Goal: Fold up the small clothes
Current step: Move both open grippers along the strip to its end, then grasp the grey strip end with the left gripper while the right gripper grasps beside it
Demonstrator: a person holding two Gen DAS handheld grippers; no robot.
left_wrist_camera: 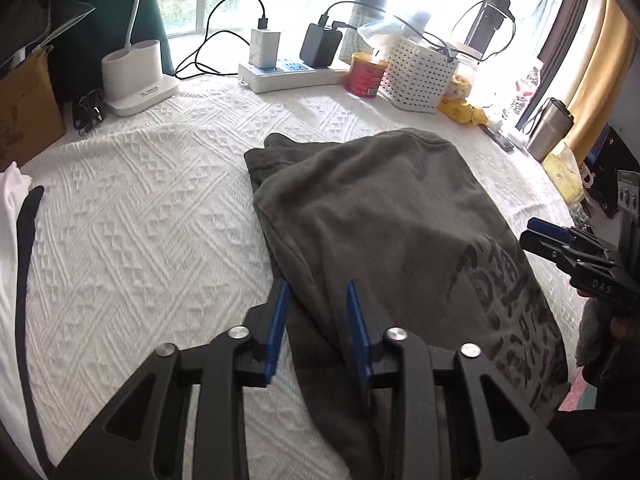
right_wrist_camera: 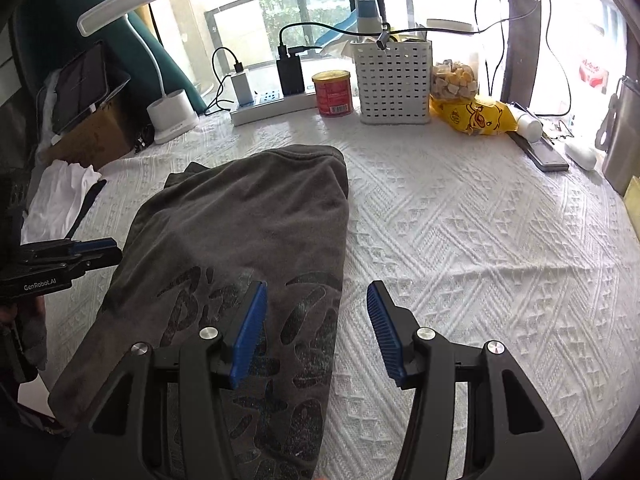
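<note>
Grey printed garment [left_wrist_camera: 384, 216], part-folded on white textured cover [left_wrist_camera: 152, 224]: left claw [left_wrist_camera: 318, 330] apart astride its left edge, right claw [right_wrist_camera: 316, 328] apart over its right edge; pinch both layers before folding.

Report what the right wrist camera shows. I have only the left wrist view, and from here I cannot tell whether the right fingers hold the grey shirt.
Observer: The right gripper holds nothing; its fingers stand apart over the grey shirt.
Operator: Say where the shirt's edge runs there.
Observer: Its right edge passes between those fingers: one finger is over the dark print, the other over the white textured cover.
</note>
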